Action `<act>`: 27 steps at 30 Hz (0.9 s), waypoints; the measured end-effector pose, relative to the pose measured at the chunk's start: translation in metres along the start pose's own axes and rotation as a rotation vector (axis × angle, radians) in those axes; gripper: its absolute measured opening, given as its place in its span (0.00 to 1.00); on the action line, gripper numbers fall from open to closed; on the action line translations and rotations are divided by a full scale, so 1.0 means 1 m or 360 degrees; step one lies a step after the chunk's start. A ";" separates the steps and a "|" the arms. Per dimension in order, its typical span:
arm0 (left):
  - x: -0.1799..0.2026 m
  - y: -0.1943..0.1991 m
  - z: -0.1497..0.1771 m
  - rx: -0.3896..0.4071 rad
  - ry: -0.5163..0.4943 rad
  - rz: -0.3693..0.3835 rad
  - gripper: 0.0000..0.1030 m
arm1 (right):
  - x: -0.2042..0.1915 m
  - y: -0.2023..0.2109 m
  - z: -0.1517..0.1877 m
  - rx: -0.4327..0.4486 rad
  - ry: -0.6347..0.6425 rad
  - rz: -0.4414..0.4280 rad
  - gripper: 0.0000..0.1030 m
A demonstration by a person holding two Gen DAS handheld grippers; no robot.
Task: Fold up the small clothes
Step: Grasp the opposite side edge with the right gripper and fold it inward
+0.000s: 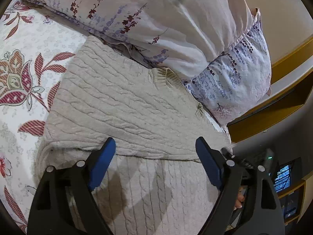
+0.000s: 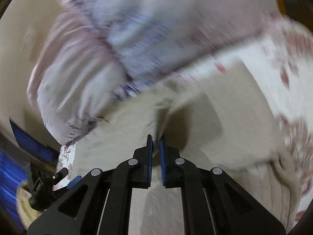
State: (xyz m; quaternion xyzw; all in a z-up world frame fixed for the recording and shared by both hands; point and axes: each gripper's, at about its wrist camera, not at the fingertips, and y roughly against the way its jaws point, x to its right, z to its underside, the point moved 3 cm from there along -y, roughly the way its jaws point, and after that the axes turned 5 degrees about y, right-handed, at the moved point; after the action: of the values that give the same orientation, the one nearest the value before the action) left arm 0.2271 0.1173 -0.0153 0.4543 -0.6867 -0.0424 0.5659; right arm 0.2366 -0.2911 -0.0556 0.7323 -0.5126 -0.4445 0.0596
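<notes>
The sweater (image 1: 125, 101) is a thick cream cable knit, matt and ridged, with a ribbed neckband. The bedsheet (image 1: 25, 45) under it is smooth printed cotton-like cloth, flat and dull. The pillows (image 1: 156, 19) wear thin, creased floral fabric with a faint sheen. The left gripper (image 1: 155, 146) has matt black plastic arms, blue rubbery-looking pads and bright round metal pins; the right gripper (image 2: 156, 143) matches, its blue pads finely ridged. The wooden trim (image 1: 283, 105) looks smooth, lacquered.
</notes>
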 end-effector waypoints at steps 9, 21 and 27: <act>-0.001 0.001 -0.002 -0.0008 0.0034 0.0032 0.82 | 0.028 -0.002 -0.007 -0.0033 -0.0318 -0.0170 0.41; -0.005 0.020 0.004 -0.0008 0.0021 -0.0016 0.85 | 0.012 0.014 0.004 0.0128 0.0031 0.0164 0.07; -0.015 0.030 0.008 -0.0001 0.0050 -0.0032 0.85 | 0.019 0.001 0.007 0.0071 0.0072 0.0303 0.07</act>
State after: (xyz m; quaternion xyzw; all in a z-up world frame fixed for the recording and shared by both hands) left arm 0.2026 0.1415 -0.0123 0.4617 -0.6731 -0.0411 0.5763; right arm 0.2320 -0.3039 -0.0703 0.6911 -0.5881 -0.4088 0.0968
